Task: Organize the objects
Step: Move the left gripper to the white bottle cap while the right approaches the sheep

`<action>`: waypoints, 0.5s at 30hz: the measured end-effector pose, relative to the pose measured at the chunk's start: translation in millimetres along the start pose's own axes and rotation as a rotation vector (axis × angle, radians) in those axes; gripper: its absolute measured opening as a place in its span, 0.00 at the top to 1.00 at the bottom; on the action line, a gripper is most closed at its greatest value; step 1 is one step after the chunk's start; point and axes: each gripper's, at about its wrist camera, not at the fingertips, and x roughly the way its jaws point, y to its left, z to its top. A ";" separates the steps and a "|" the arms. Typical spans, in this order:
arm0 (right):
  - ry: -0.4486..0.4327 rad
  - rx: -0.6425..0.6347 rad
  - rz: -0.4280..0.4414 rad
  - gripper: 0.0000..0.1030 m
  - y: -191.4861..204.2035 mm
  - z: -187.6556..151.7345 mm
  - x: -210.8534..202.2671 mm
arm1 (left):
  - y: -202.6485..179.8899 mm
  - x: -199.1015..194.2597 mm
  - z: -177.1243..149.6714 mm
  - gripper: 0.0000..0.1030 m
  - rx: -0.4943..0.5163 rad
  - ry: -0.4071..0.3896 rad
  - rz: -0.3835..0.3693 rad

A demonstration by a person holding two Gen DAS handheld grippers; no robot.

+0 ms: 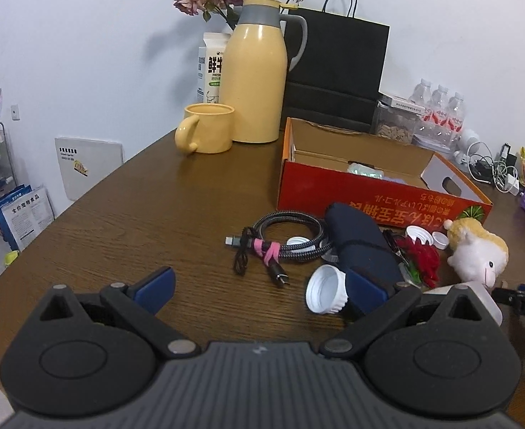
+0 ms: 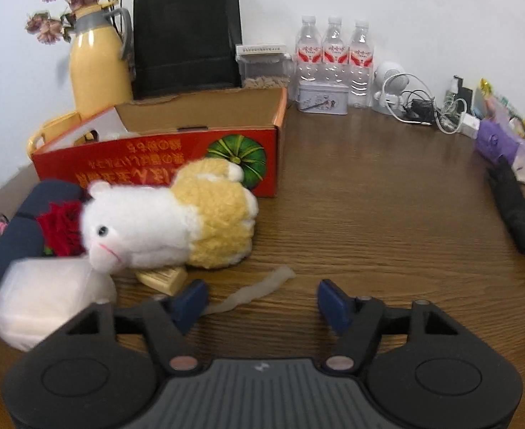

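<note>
Bare table [image 2: 369,214] right of the plush toy [image 2: 169,214]; red box [image 2: 155,164] blocks behind

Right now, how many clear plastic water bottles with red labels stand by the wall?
3: left bottle, middle bottle, right bottle, in a row behind the tin. None seems hidden.

A white-and-yellow plush toy [image 2: 169,214] lies on its side at nine o'clock of the open orange box [image 2: 191,157]'s front wall, seemingly touching a red flower [image 2: 62,228].
</note>
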 end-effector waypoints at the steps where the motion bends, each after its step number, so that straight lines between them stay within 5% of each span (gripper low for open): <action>1: -0.003 -0.008 0.000 0.49 2.4 0.0 0.1 | -0.7 0.2 -0.6 0.00 0.000 0.003 -0.004; 4: -0.014 -0.020 0.047 0.90 9.2 -2.2 -3.9 | -2.7 1.0 -3.0 0.00 0.003 0.007 -0.010; 5: -0.015 -0.019 0.061 0.96 11.6 -3.2 -5.4 | -2.6 1.8 -3.8 0.00 -0.001 0.012 -0.012; 15: -0.108 0.010 0.058 0.99 11.0 -9.9 -30.8 | 0.1 5.3 -13.7 0.00 -0.006 0.038 -0.019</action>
